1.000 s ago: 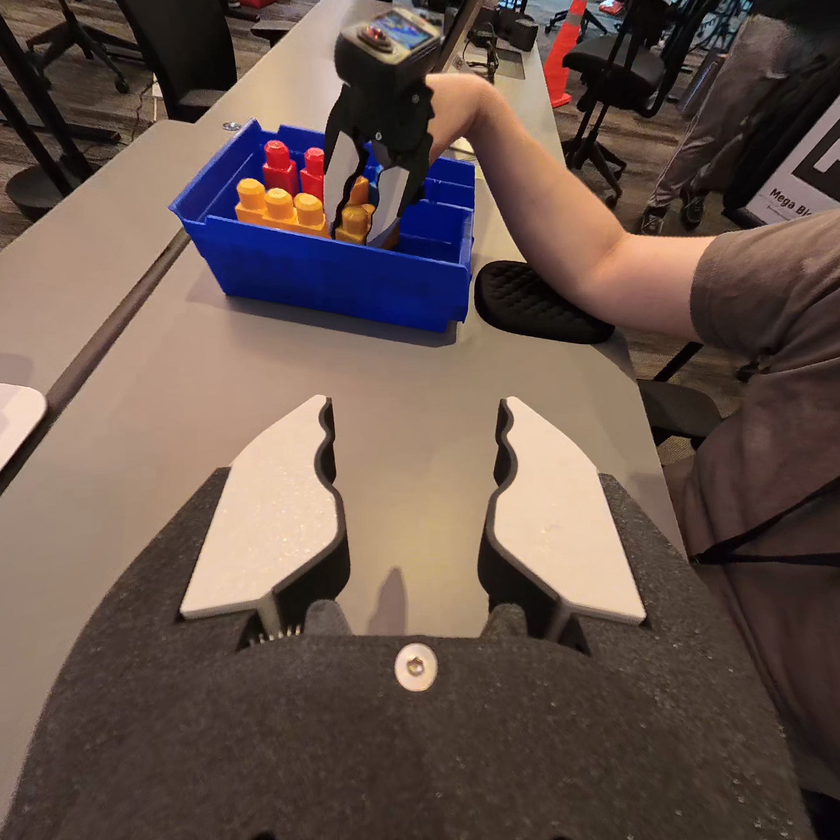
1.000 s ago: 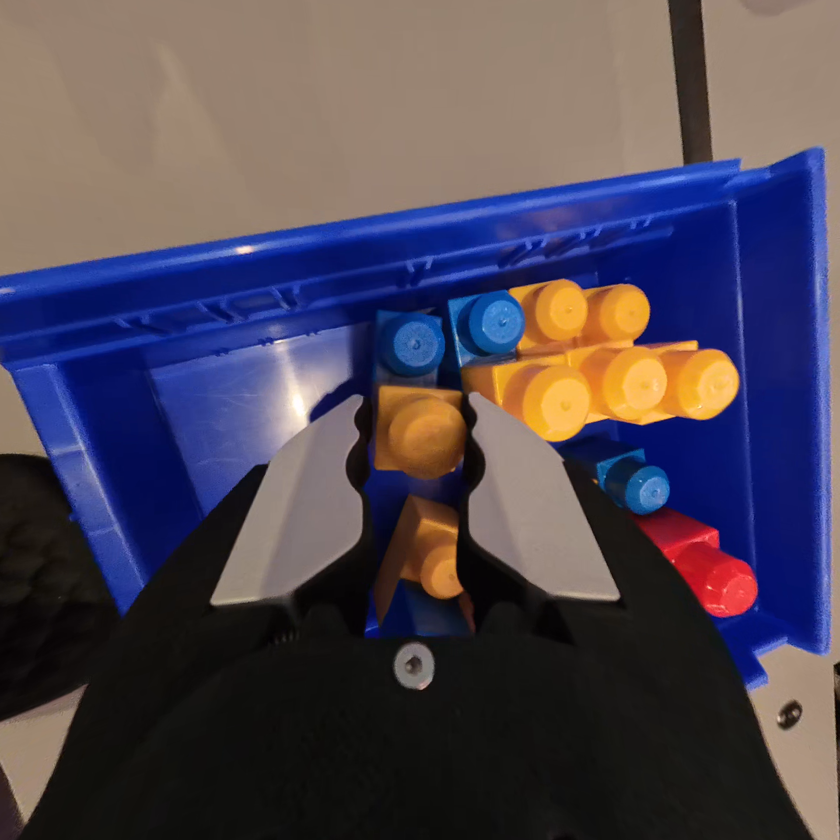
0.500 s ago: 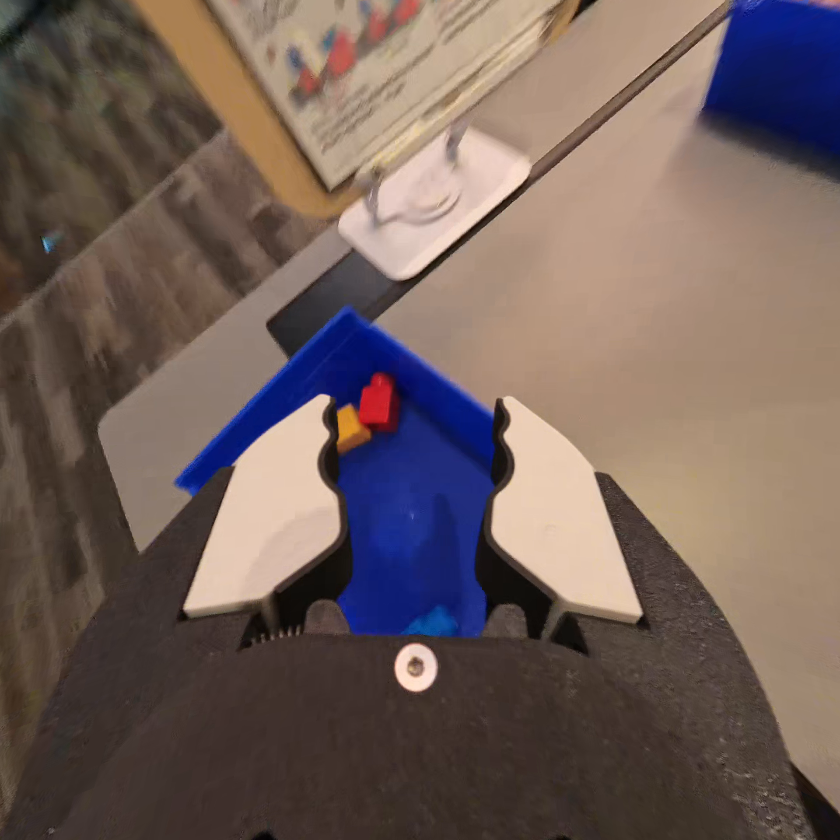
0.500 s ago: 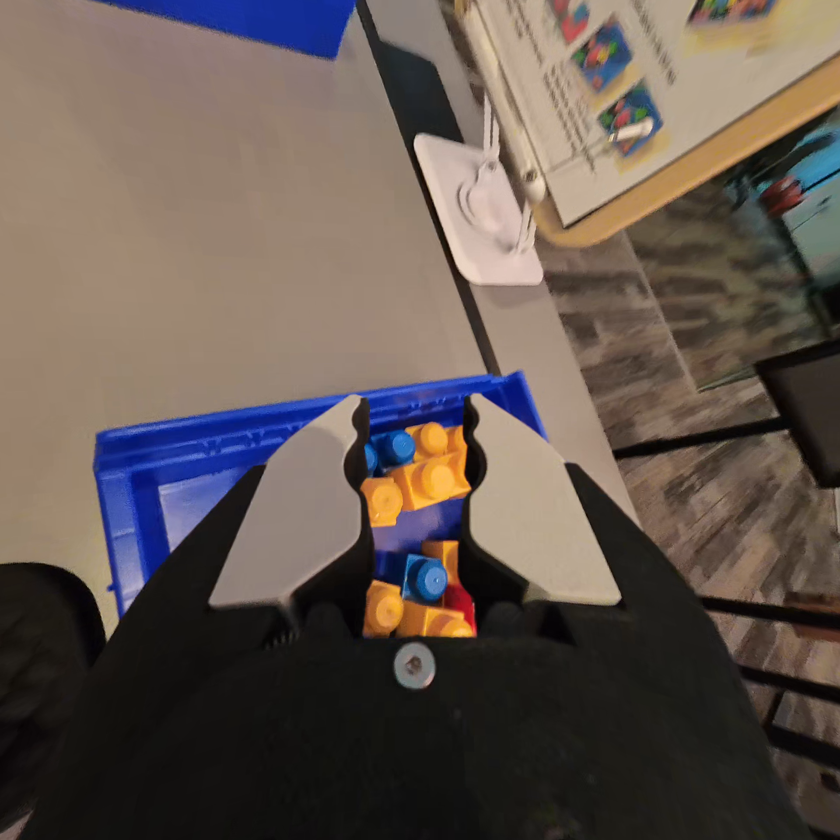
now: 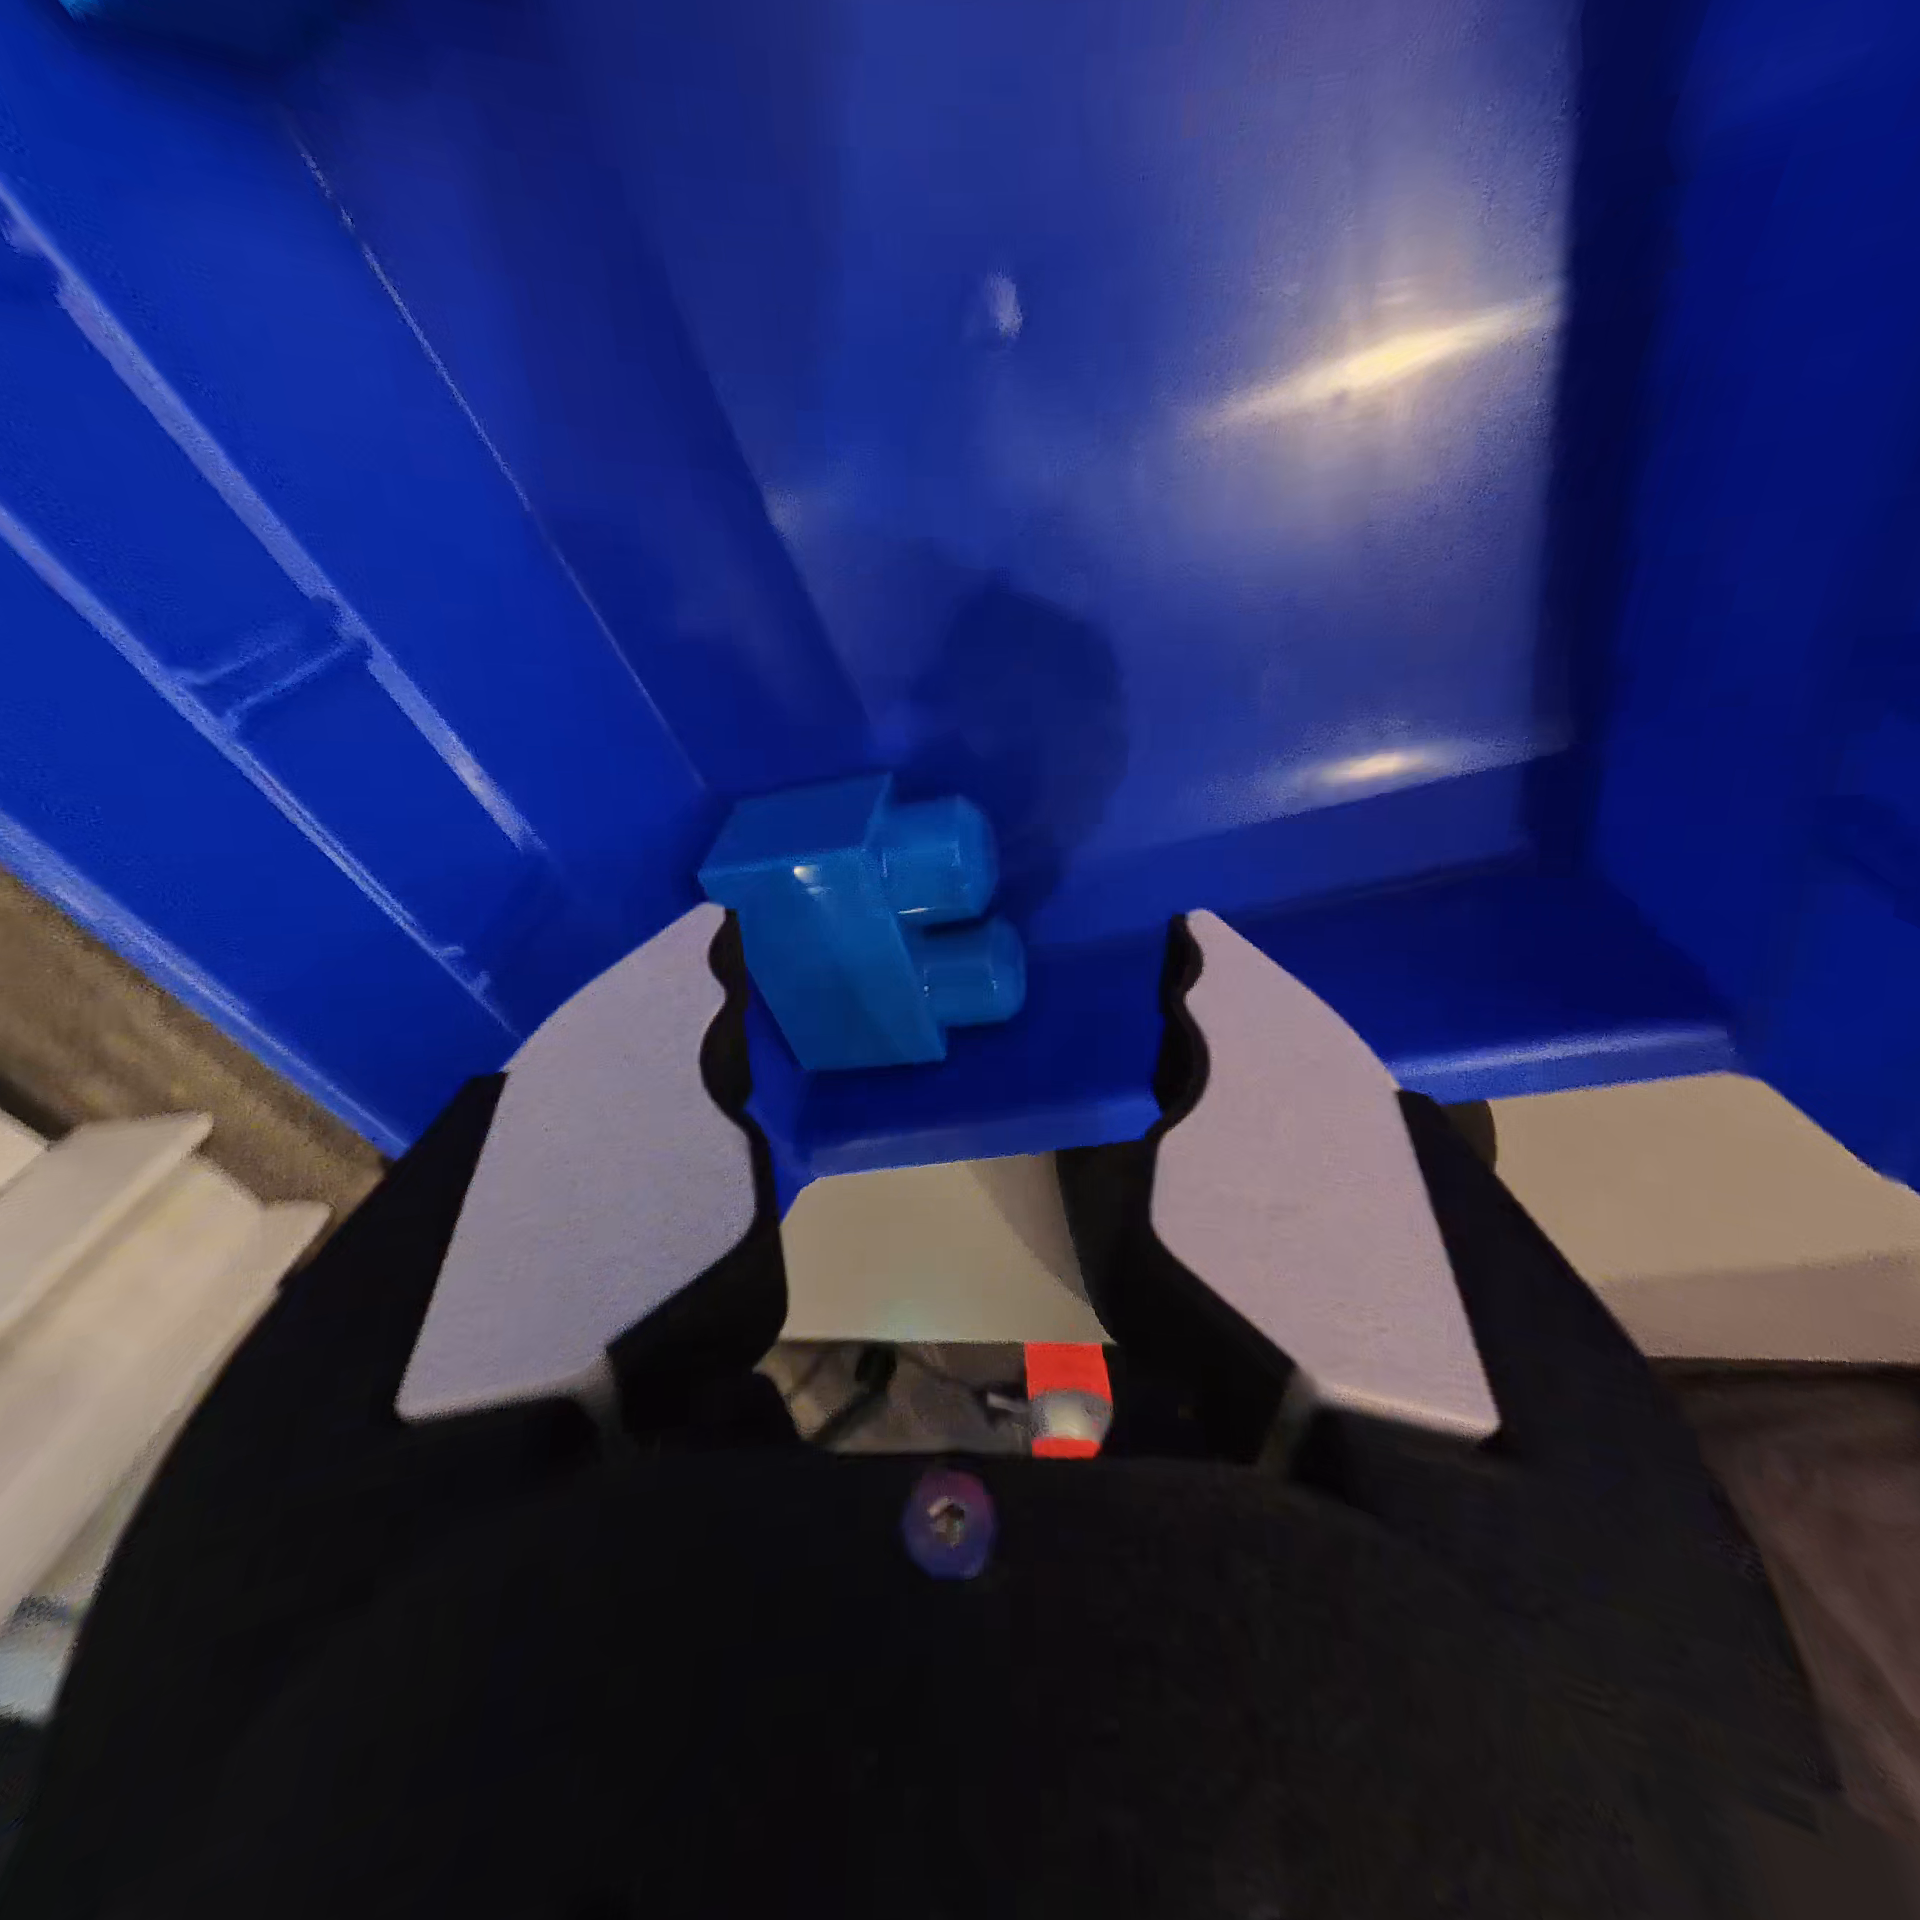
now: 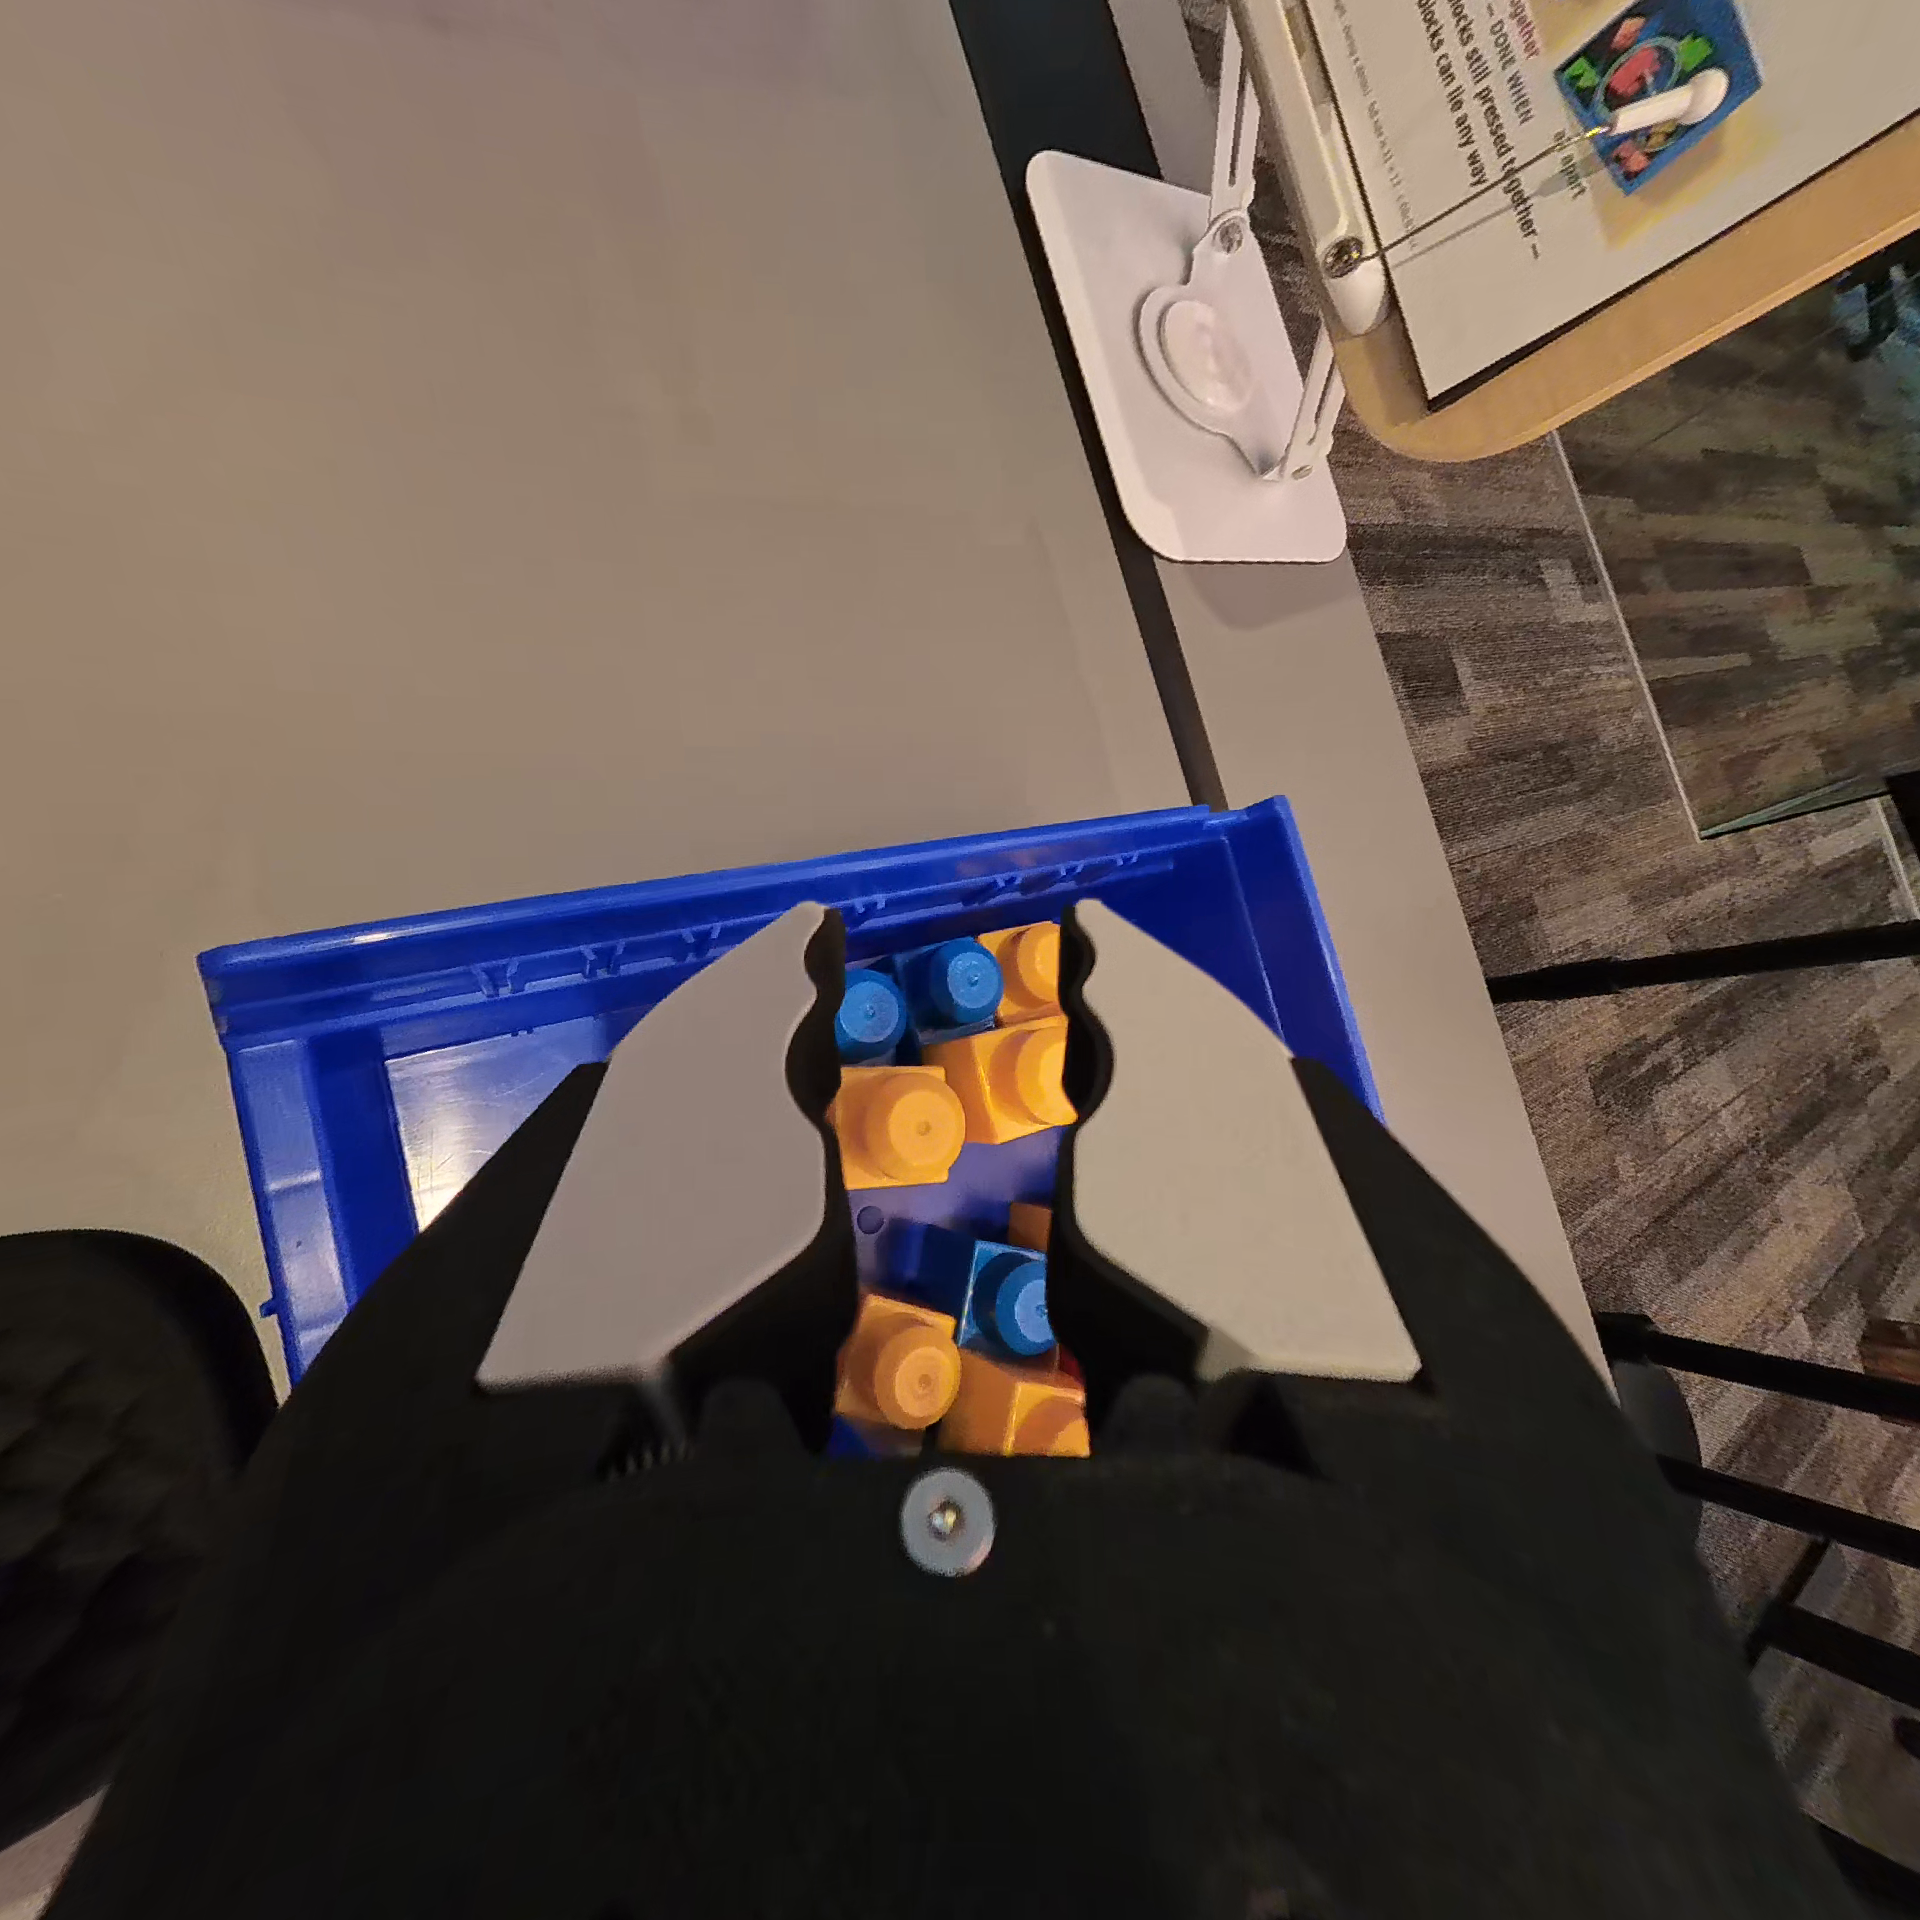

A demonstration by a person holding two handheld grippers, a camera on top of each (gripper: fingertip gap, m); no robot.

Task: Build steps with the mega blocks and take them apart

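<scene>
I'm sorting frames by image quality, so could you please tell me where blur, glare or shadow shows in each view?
Left wrist view: bright glare streak on the bin floor, a dark shadow behind the blue block, edges smeared. Right wrist view: mostly sharp on the orange blocks, soft at the sign, lines bowed by the wide lens.

My left wrist view sits very close inside a blue bin (image 5: 1039, 364), facing its corner; my right wrist view looks steeply down from higher over another blue bin (image 6: 727, 914) on the grey surface (image 6: 520, 416); I see nothing shared

Grey table (image 6: 520, 468), seemingly patterned carpet (image 6: 1662, 675)
</scene>
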